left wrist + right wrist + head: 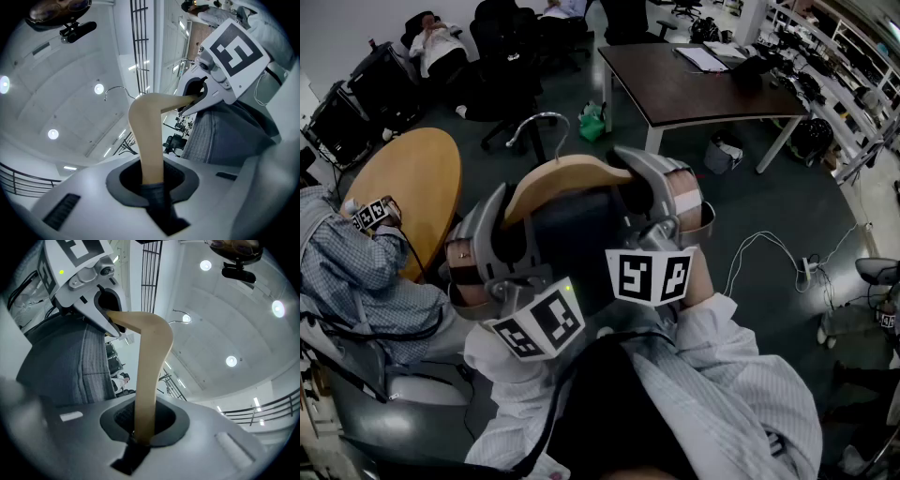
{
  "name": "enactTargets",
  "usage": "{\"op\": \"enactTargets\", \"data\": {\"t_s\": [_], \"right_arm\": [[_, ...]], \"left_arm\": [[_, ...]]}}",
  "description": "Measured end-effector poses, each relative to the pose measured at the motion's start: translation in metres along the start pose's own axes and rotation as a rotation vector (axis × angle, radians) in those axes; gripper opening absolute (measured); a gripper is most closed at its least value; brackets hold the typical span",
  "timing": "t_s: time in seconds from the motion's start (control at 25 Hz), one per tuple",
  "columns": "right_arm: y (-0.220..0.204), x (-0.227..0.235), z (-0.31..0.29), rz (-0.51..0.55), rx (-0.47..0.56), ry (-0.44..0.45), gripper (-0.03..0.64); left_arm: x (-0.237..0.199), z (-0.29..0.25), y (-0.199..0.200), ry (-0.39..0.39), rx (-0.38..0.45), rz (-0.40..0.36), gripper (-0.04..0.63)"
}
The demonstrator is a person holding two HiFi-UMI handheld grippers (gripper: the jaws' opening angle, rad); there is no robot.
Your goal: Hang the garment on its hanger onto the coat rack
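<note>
- 2 claws, 1 hanger: my left claw (152, 183) is clamped on one shoulder-end of the wooden hanger (146, 131), with a fold of dark cloth pinched in under the wood.
- My right claw (143, 427) is closed tight on the other end, with wood between its jaws.
- Between them the hanger stands upright in front of me, above the dark floor (787, 234). Its wire hook (534, 127) is at the top and touches nothing.
- The grey garment (581, 234) drapes over the hanger's shoulders and hangs down between my claws.
- Handling, as I judge it: the wood is stiff and smooth — firm to grip, but it could slide in the jaws if I tilt it. The cloth looks soft and light and may slip off a lowered shoulder, so I'd keep both ends level.
- The best hold is where I am, at the 2 ends, which leaves the hook free for the coat rack.
- I can't pick out that rack for certain — a black barred frame (140, 47) rises behind the hanger in both gripper views.
- Writing: none I can read. Each marker cube (649, 277) carries only black-and-white squares, and no label shows on the garment or hanger.
</note>
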State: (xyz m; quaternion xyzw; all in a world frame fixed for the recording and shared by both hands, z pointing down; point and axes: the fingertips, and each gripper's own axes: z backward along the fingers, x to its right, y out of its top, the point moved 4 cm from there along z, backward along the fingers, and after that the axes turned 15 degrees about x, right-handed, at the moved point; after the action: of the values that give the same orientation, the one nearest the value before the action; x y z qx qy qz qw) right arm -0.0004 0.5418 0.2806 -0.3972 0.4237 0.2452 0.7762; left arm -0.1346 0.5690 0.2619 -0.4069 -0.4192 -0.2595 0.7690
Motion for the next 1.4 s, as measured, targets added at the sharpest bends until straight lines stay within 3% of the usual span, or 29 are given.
{"op": "enactTargets", "data": {"t_s": [0.52,0.84,1.08,1.4], "right_arm": [[-0.005,-0.001,-0.003,-0.017,-0.024,-0.014,0.041],[-0.052,-0.02,-0.025,-0.055,-0.065,0.015,0.043],[-0.107,-0.036,-0.084,-0.085,-0.054,0.06,0.044],[-0.218,-0.031,-0.216,-0.147,0.032,0.105,0.041]], "left_arm": [[0.003,-0.007,-0.006,-0.023,0.008,0.023,0.055],[0.035,-0.046,-0.034,-0.076,-0.017,0.043,0.055],[0.056,-0.108,-0.077,-0.102,-0.066,0.04,0.055],[0.072,-0.254,-0.143,-0.062,-0.145,0.011,0.055]]}}
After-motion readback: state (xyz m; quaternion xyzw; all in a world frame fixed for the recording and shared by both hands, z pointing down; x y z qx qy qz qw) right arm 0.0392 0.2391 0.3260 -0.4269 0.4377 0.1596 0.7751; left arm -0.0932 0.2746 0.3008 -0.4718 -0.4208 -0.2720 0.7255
